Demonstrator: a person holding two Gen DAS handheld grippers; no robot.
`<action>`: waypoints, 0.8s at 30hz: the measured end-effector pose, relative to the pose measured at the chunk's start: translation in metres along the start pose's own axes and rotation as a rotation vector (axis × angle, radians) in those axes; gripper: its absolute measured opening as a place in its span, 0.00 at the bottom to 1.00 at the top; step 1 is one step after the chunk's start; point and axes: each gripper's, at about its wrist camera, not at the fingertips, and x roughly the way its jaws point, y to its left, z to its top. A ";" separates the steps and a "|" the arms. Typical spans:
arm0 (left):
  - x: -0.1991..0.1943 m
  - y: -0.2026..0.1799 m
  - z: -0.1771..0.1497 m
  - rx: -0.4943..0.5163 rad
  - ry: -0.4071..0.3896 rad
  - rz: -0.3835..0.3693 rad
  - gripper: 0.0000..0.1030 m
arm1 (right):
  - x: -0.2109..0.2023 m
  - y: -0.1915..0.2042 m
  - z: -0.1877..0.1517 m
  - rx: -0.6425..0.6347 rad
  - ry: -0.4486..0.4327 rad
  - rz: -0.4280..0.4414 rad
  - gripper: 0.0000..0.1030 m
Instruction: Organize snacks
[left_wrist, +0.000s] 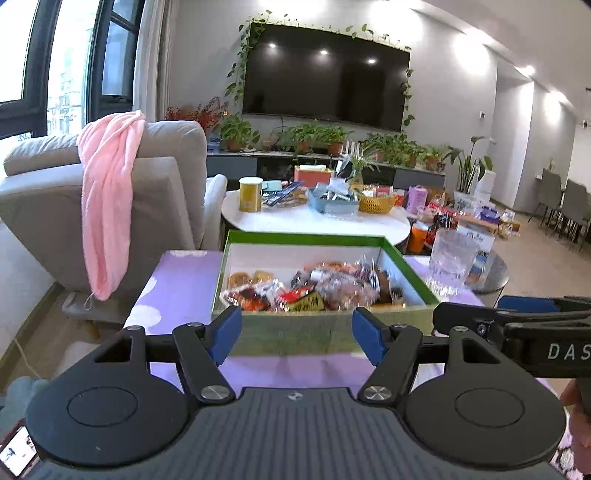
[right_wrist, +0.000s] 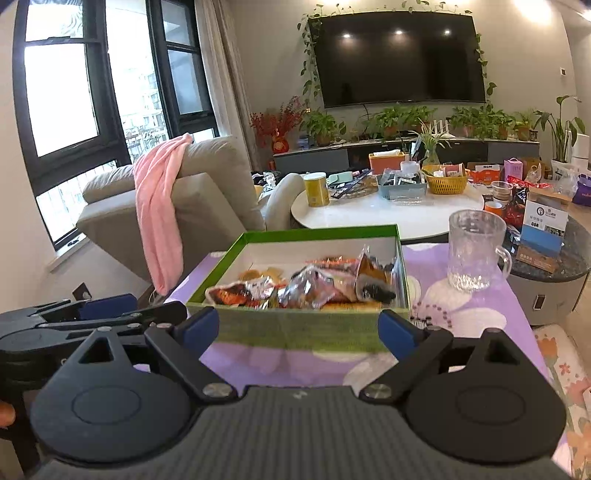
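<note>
The desk (right_wrist: 461, 325), covered in a purple cloth with pale blotches, fills the lower middle of both views. On it, at centre frame, stands the green box (right_wrist: 295, 328) with a white inside. The snacks (right_wrist: 303, 290), crinkled foil and orange packets plus a few round biscuits at the back left, lie heaped together inside it, piled toward the near wall. Right of the box in the right wrist view, well apart from it, stands a clear glass mug (right_wrist: 474, 251).

Both tongs hang low at the near edge of the box, side by side. The left tongs (left_wrist: 295, 334) are spread wide with nothing between the blue pads; the right tongs (right_wrist: 298, 328) are equally wide and carry nothing.

Snacks lying in the box fits either a pile about to be sorted or one just gathered in, so no single move is settled. For any reach into the heap, my judgement is: come down over the near wall rather than through it, pinch one packet by a flat edge since foil slips, and keep the right tongs clear of the mug.
</note>
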 end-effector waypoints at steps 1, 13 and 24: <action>-0.001 0.000 -0.002 0.007 0.005 0.006 0.61 | -0.002 0.000 -0.002 0.002 0.001 0.001 0.51; -0.016 0.001 -0.030 -0.028 0.045 0.035 0.61 | -0.015 0.004 -0.023 0.001 0.018 0.001 0.51; -0.020 -0.003 -0.030 0.021 0.023 0.074 0.61 | -0.015 0.007 -0.028 -0.001 0.025 -0.003 0.51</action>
